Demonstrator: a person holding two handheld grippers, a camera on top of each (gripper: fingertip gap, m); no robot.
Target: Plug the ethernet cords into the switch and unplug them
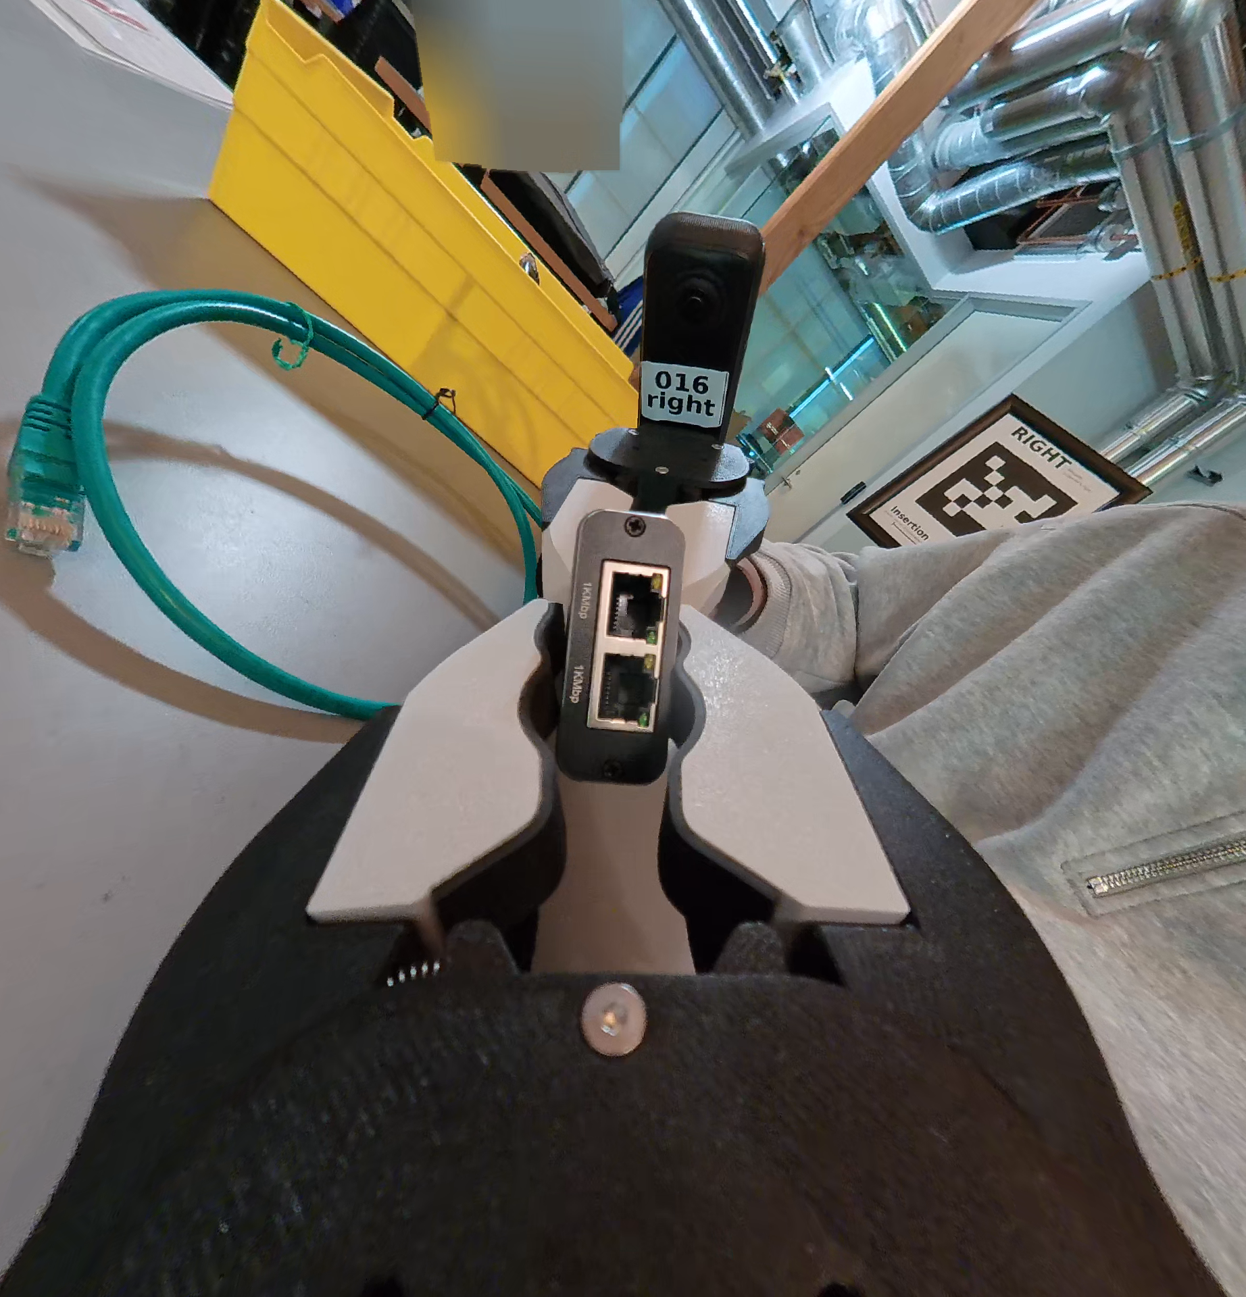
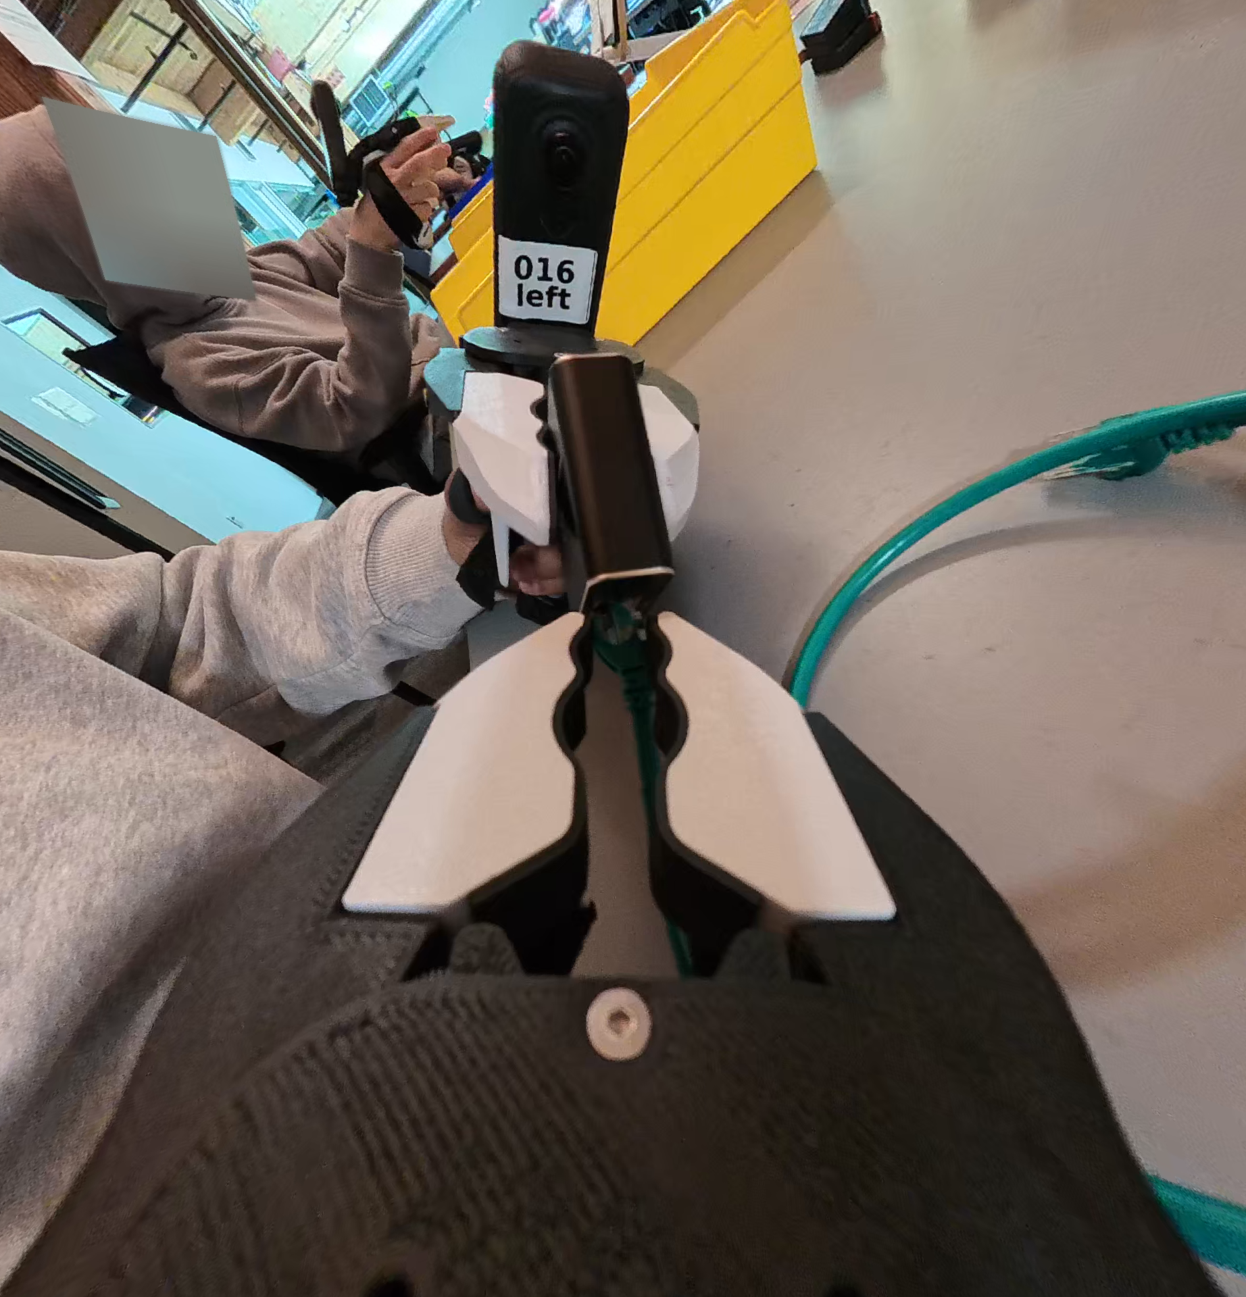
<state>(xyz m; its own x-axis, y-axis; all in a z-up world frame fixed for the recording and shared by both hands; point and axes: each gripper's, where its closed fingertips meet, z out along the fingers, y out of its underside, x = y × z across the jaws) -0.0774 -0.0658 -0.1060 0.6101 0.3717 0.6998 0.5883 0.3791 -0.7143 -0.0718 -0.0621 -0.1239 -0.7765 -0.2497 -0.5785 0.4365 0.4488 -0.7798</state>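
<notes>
My left gripper is shut on a small black switch and holds it above the table. The end facing this camera has two ports, both empty. In the right wrist view the left gripper's white fingers clamp the switch from both sides. My right gripper is shut on the green ethernet plug, which sits in the switch's near end. The green cord loops over the table to a free plug. The right gripper's fingers show behind the switch.
A yellow bin stands on the white table behind the cord; it also shows in the right wrist view. A framed marker board stands at the right. A seated person in a brown hoodie is beyond the table.
</notes>
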